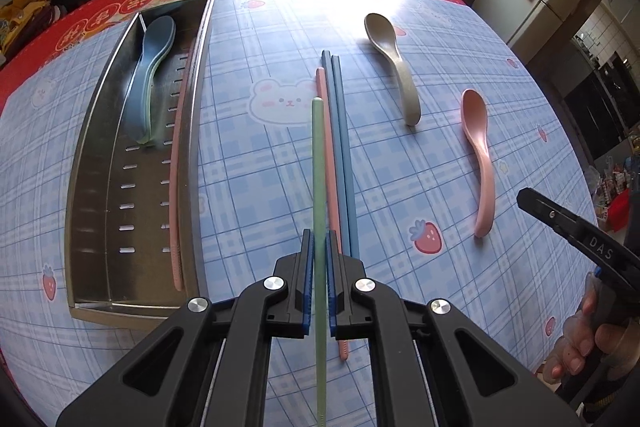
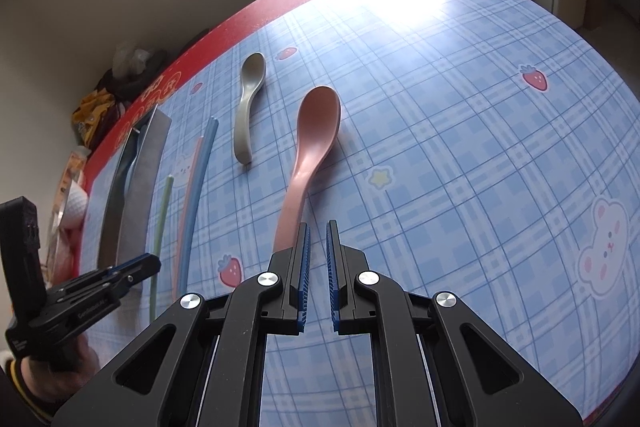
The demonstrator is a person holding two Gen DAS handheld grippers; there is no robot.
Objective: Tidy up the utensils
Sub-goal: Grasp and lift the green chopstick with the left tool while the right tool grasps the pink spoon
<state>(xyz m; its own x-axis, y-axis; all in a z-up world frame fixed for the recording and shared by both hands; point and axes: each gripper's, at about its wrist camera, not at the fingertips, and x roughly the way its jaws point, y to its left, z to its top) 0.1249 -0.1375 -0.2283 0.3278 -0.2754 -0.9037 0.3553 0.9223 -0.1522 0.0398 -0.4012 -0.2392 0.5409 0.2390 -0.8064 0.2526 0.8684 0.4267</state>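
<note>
Brushed metal tray (perforated), matt plastic spoons, glossy plaid tablecloth

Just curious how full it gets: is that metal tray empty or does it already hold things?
Not empty. The metal tray holds a blue spoon and a pink chopstick.

Pastel utensils showing against a blue plaid tablecloth

Relative to the silver metal tray: a blue spoon lying inside; beside it a green chopstick, pink chopstick, blue chopsticks; farther off, a grey-beige spoon and pink spoon. Cloth bearing strawberries, white bears, red border.
</note>
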